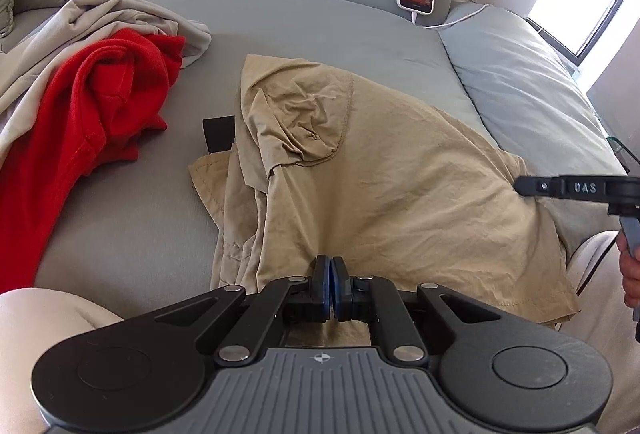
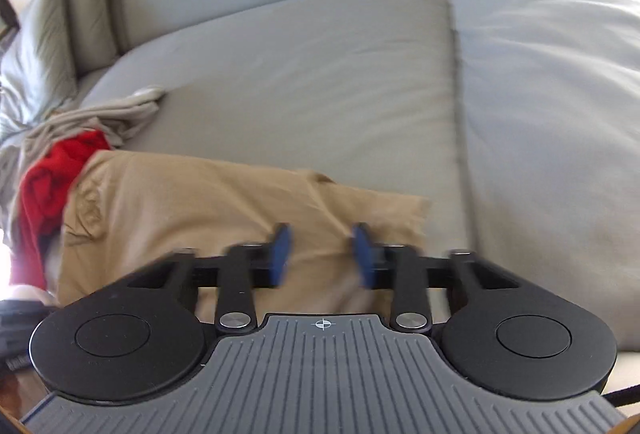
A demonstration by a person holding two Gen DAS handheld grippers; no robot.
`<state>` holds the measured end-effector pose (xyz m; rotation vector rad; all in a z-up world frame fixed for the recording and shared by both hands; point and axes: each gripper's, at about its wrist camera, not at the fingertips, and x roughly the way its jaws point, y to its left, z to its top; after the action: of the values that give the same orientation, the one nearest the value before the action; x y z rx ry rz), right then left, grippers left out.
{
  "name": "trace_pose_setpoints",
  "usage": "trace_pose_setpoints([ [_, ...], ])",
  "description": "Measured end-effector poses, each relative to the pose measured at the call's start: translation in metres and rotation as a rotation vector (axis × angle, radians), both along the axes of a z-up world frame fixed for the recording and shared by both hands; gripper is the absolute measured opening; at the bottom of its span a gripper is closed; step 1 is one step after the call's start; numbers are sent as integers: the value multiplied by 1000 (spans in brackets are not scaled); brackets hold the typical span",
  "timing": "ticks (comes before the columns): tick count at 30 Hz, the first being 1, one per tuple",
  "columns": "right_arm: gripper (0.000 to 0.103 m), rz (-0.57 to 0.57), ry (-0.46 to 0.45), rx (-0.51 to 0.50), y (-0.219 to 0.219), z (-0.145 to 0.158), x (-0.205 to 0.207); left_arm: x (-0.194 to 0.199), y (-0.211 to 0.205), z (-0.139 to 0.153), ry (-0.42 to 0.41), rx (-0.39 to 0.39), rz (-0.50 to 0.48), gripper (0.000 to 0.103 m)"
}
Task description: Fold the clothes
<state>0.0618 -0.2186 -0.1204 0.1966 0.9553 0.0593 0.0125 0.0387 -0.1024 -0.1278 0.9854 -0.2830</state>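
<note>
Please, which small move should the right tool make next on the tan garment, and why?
Probably close the right tool on the crumpled tan fabric garment. Its jaws stand apart right over the cloth near its right edge, while the left tool is shut and seems to pinch the near hem. With both ends held, the garment could be lifted for a fold.

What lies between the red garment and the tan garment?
Bare grey cushion and a small black item beside the tan garment, seen in the left wrist view.
</note>
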Motion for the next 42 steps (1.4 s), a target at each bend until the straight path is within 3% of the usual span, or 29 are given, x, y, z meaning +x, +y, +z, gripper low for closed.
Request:
trace_pose_setpoints([
  [2, 1, -26, 30, -22, -14, 0, -9, 0, 1, 0, 1, -6, 4, 10],
  [3, 11, -73, 58, -69, -19, 3, -10, -1, 1, 0, 2, -9, 6, 10],
  [4, 11, -107, 70, -111, -22, 7, -9, 0, 2, 0, 3, -11, 9, 10],
  [7, 11, -146, 10, -37, -32, 22, 1, 0, 2, -1, 4, -14, 16, 10],
  [11, 39, -82, -42, 49, -6, 32, 39, 0, 1, -1, 3, -8, 28, 10],
  [16, 36, 37, -64, 32, 34, 11, 71, -2, 1, -1, -5, 2, 28, 10],
  [18, 35, 80, -42, -66, 44, -7, 71, -1, 2, -1, -5, -4, 26, 10],
  [19, 35, 70, -27, -117, 40, -16, 68, -1, 3, -1, -5, -7, 24, 10],
  [22, 39, -17, -32, -132, 0, -24, 47, 0, 7, -3, -4, -23, 24, 10],
  [23, 45, -53, -14, -160, -11, -23, 43, 0, 8, -3, -3, -30, 26, 10],
  [25, 41, -87, 16, -200, -28, -17, 37, 1, 10, -4, 1, -44, 31, 10],
  [27, 26, -134, 49, -294, -36, -10, 33, 1, 11, -4, 0, -48, 34, 10],
  [28, 28, -152, 44, -306, -37, -5, 31, 2, 11, -5, -1, -47, 34, 10],
  [30, 31, -149, -20, -249, -30, 11, 26, 2, 11, -4, -3, -39, 33, 10],
  [34, 30, 3, -114, -48, 13, 31, 21, 3, 8, -3, -7, -14, 25, 10],
  [37, 33, 114, -37, -9, 38, 18, 18, 4, 8, -3, -8, -6, 21, 10],
  [39, 37, 134, -9, 9, 35, 11, 4, 3, 9, -3, -9, -9, 18, 10],
  [42, 35, 111, 85, 19, 12, 12, -22, 3, 11, -4, -7, -18, 16, 10],
])
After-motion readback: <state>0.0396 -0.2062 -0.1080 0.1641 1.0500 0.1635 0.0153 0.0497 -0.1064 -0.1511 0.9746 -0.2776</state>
